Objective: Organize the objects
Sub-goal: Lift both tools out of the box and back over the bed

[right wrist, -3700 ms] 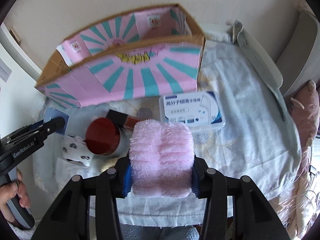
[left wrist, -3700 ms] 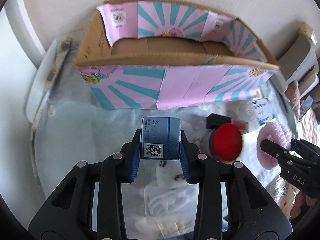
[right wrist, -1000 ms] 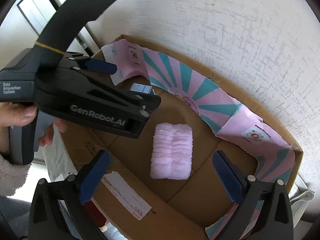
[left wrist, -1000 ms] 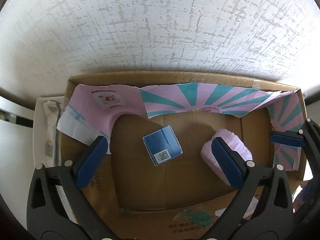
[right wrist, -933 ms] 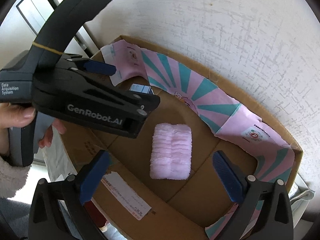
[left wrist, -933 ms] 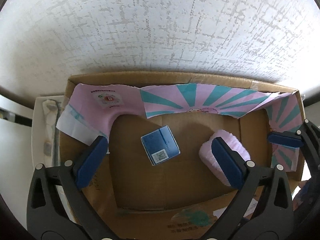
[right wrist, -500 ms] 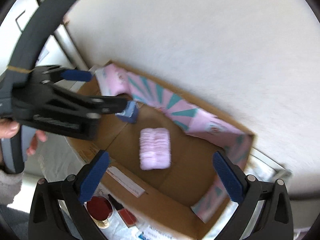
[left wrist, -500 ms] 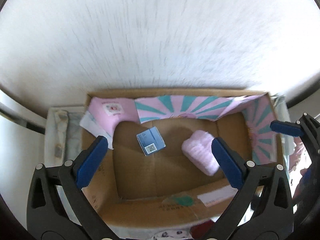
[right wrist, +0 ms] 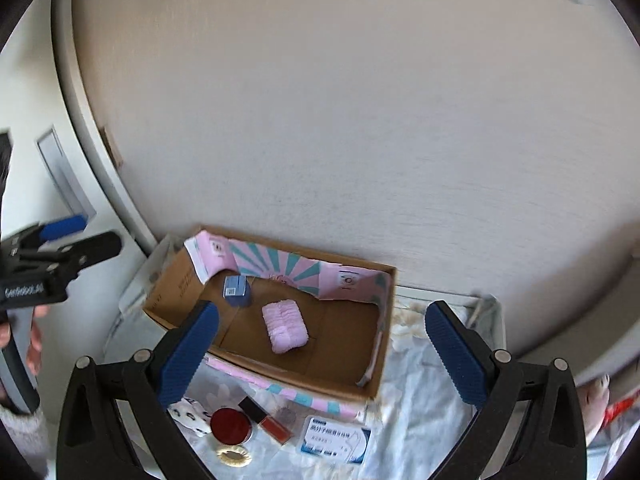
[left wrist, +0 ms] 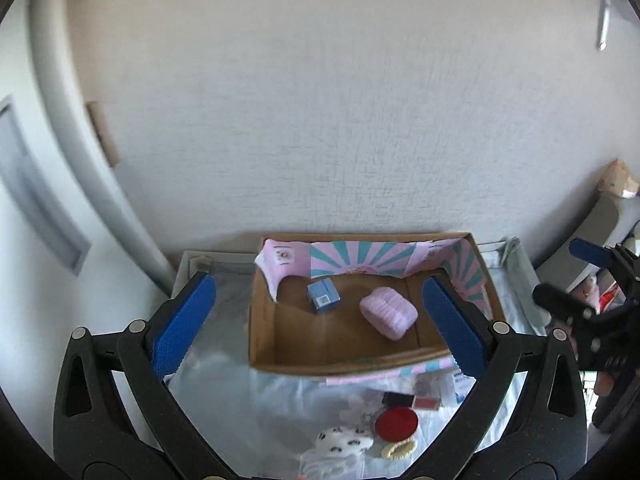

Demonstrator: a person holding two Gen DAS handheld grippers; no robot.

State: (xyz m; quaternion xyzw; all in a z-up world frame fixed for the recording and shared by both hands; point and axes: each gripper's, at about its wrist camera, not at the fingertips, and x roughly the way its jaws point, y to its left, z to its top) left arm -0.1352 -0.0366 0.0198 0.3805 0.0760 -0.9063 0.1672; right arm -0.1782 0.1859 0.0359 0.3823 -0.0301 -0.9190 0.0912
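Note:
A cardboard box (left wrist: 260, 344) with a pink and teal lining stands against the wall; it also shows in the right wrist view (right wrist: 384, 320). In it lie a small blue box (left wrist: 323, 297) (right wrist: 236, 289) and a fluffy pink roll (left wrist: 389, 317) (right wrist: 285, 326), apart. My left gripper (left wrist: 320, 332) is open and empty, high above and in front of the box. My right gripper (right wrist: 320, 356) is open and empty too, equally high. Each gripper shows at the edge of the other's view.
On the pale cloth in front of the box lie a red round lid (left wrist: 397, 423) (right wrist: 231, 425), a red and black lipstick (right wrist: 265, 420), a white spotted pouch (left wrist: 346, 440), a cream hair ring (right wrist: 233, 457) and a white and blue floss box (right wrist: 335, 438).
Both grippers have pulled up and back from inside the box, still open. The blue box and the pink roll lie where they were dropped earlier.

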